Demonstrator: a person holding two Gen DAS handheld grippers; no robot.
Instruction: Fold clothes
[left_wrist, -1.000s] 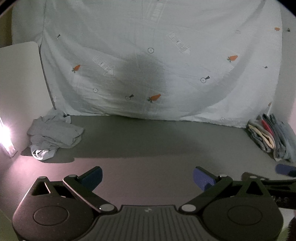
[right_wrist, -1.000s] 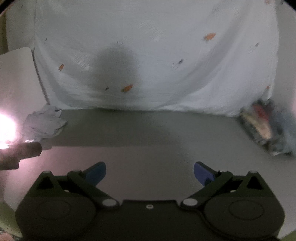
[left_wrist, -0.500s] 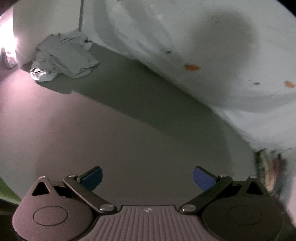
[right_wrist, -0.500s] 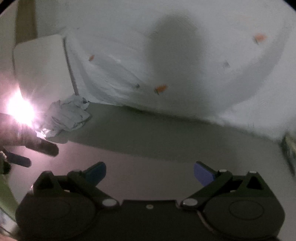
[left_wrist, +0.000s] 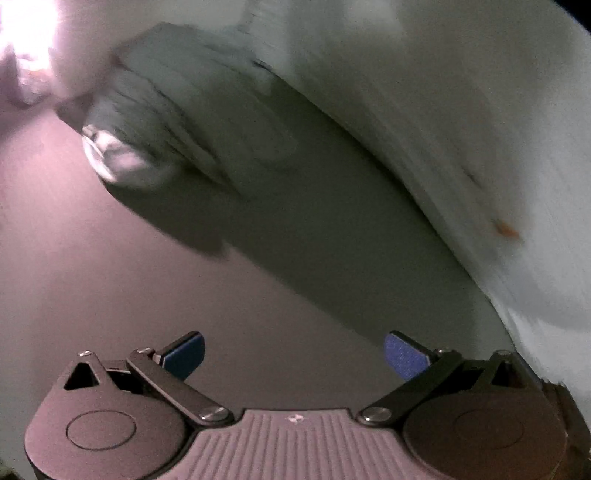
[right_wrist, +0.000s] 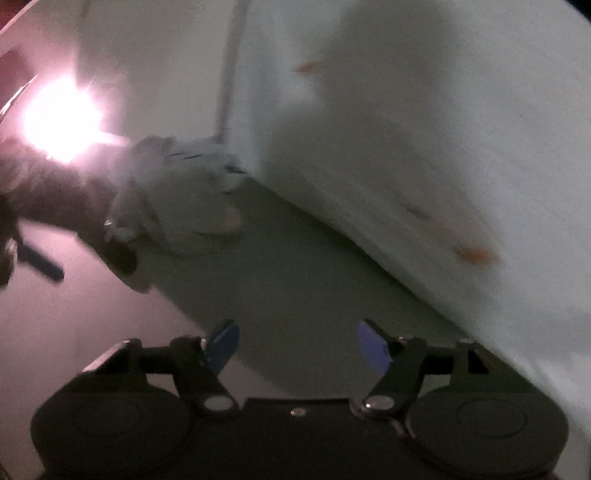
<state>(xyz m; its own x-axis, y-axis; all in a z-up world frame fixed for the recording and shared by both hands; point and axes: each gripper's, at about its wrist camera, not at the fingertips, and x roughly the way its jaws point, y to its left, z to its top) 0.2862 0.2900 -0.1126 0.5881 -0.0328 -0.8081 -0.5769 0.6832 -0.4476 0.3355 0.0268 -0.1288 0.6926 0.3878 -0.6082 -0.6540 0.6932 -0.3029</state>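
A crumpled pale grey garment (left_wrist: 147, 122) (right_wrist: 184, 192) lies blurred at the far left of the dull grey counter (left_wrist: 258, 280) (right_wrist: 295, 280), against the white carrot-printed hanging sheet (left_wrist: 461, 110) (right_wrist: 424, 129). The left gripper (left_wrist: 293, 354) (right_wrist: 40, 264) and the right gripper (right_wrist: 297, 345) hover over bare counter, jaws spread wide and empty. A bright lamp glare (right_wrist: 61, 118) flares beside the garment.

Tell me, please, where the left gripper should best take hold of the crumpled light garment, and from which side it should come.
Probably the near, pale rolled edge of the crumpled garment, approached from the open table side. The heap's far side lies against the hanging sheet. The left gripper is open and empty. Motion blur hides any collar or hem.
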